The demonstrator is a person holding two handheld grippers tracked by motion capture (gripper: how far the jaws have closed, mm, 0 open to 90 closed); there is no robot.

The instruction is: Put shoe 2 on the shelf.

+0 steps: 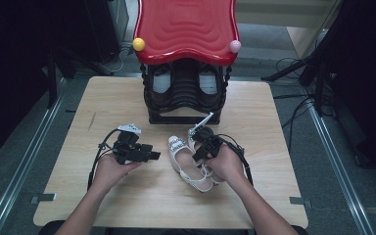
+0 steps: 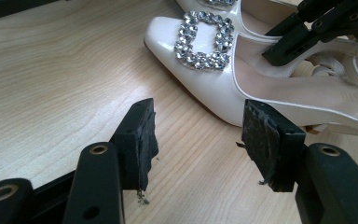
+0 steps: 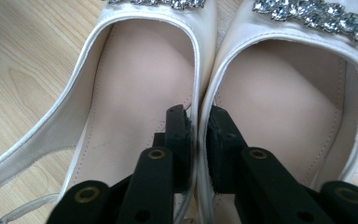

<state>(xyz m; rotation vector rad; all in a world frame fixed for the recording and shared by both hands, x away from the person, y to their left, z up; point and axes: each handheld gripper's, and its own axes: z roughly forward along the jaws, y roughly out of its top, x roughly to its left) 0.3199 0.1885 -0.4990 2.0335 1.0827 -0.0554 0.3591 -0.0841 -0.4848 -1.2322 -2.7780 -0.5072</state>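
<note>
Heels of the two white glossy slingback shoes [image 1: 188, 161] hidden under the right hand [image 1: 226, 164] from above; rhinestone buckles [image 3: 317, 14] cut by the top edge; dark footwear [image 1: 186, 85] inside the black rack [image 1: 183, 117] too shadowed to identify

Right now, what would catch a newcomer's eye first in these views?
The glossy red wavy top of the black shoe rack at the table's far edge stands out. Nearer, the pair of white shoes with rhinestone buckles lies mid-table; the right gripper pinches their two inner edges together, while the left gripper stands open beside them.
</note>
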